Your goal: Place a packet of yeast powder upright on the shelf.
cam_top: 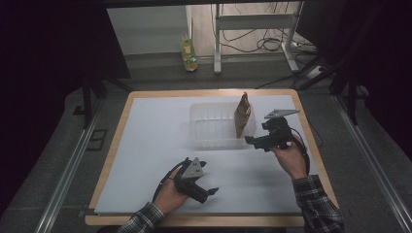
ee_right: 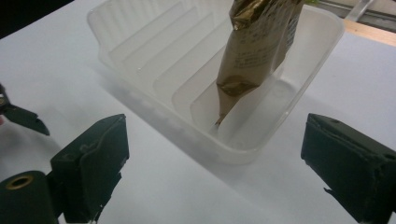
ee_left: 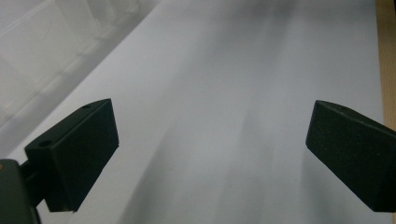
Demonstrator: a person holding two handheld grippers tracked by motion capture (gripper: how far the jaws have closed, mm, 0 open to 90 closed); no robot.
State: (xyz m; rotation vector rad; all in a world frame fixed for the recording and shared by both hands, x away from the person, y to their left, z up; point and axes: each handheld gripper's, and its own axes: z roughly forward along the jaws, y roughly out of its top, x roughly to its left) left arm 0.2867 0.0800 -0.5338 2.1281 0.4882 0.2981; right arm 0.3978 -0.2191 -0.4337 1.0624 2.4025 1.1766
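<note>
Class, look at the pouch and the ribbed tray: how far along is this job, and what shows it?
Done: the brown pouch stands upright in a slot at one end of the clear ribbed tray. In hand: nothing; the right gripper sits open beside the tray, the left gripper open over bare table. Left: apparently nothing else to load.

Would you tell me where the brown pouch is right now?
The brown pouch stands upright at the right end of the clear plastic tub, just left of the open right gripper.
</note>
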